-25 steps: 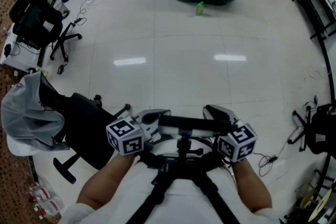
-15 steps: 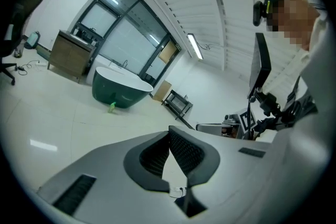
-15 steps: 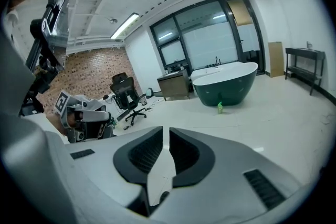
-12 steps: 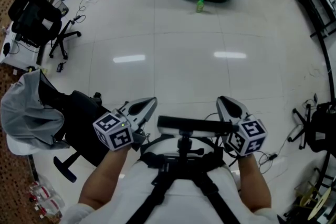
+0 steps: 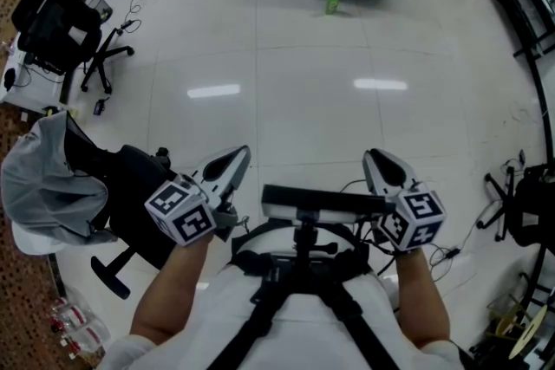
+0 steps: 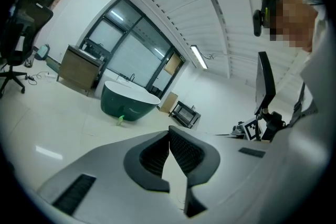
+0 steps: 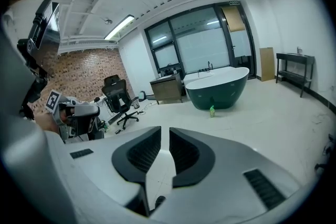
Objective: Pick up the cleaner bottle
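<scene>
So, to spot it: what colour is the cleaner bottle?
Green; the cleaner bottle shows best in the head view.

The person is wearing a white top (image 5: pixel 295 308) whose sleeves are leaving the forearms bare. Black harness straps (image 5: pixel 260 316) are running up it in a V to a black bar (image 5: pixel 323 202) on a short post. The left tongs (image 5: pixel 238 155) and right tongs (image 5: pixel 374 156) are showing pale grey pointed shells with black ribbed pads (image 6: pixel 184 152). Each is carrying a white cube (image 5: pixel 182 210) printed with black square markers.
</scene>
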